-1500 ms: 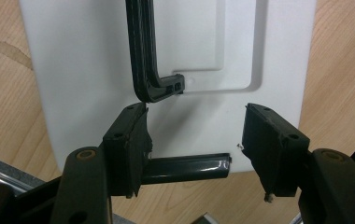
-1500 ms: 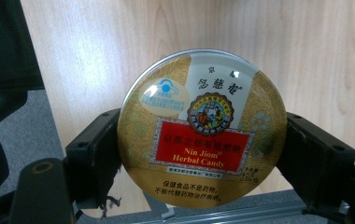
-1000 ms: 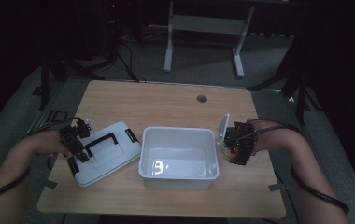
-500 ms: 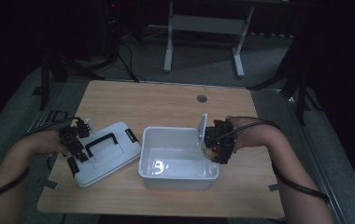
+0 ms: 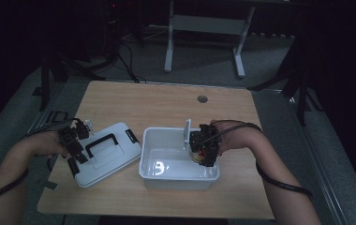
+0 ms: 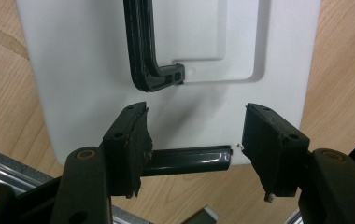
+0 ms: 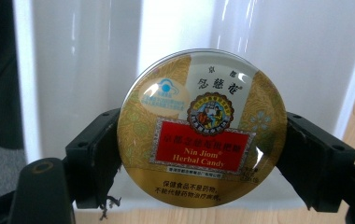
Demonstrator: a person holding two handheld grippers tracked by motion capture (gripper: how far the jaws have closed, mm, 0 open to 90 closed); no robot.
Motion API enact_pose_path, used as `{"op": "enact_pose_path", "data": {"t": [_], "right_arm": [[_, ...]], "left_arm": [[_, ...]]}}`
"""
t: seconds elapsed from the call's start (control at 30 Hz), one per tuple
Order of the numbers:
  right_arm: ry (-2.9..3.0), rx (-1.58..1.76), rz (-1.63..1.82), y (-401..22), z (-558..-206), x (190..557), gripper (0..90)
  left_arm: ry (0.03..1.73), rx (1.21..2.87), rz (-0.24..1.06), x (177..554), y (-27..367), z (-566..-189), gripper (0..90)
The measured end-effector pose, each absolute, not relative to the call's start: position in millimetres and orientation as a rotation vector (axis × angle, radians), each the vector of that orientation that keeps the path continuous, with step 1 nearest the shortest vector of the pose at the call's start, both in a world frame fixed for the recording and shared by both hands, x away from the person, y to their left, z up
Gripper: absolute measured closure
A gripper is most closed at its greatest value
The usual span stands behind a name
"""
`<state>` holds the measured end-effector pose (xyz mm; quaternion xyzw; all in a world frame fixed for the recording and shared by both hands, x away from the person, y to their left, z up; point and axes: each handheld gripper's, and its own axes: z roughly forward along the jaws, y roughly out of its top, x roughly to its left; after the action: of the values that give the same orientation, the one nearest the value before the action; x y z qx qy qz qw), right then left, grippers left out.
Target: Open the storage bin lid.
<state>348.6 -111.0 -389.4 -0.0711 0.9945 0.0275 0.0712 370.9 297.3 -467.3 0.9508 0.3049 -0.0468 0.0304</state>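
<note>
A white bin (image 5: pixel 178 176) stands open at the middle of the wooden table. Its white lid (image 5: pixel 115 157) with a black handle (image 5: pixel 102 143) lies flat to the left of it. My left gripper (image 5: pixel 75 150) hovers at the lid's near left edge. In the left gripper view the jaws stand apart on either side of a black latch (image 6: pixel 187 161) on the lid's (image 6: pixel 203 42) edge, with a small gap at the right jaw. My right gripper (image 5: pixel 199 152) is over the bin's right part, shut on a round gold candy tin (image 7: pixel 202 128) by its rim.
A round cable hole (image 5: pixel 202 99) sits near the table's far edge. Behind the table stands a metal frame (image 5: pixel 204 23) on a dark floor with cables. Bare wood lies beyond the bin and to its right. The bin's inside (image 5: pixel 166 161) holds nothing I can see.
My right gripper has carried the tin leftward, from beyond the bin's right wall to over the bin's right part. The left gripper and lid have stayed put.
</note>
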Motion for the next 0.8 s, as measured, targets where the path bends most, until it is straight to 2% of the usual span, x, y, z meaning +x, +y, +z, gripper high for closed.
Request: {"op": "enact_pose_path", "data": {"t": [0.8], "right_arm": [[3.028,-0.12,-0.009,-106.5,-452.1,367.8,20.2]], "left_arm": [[0.947,2.936,-0.156,370.7,300.0,-472.8,40.4]]}}
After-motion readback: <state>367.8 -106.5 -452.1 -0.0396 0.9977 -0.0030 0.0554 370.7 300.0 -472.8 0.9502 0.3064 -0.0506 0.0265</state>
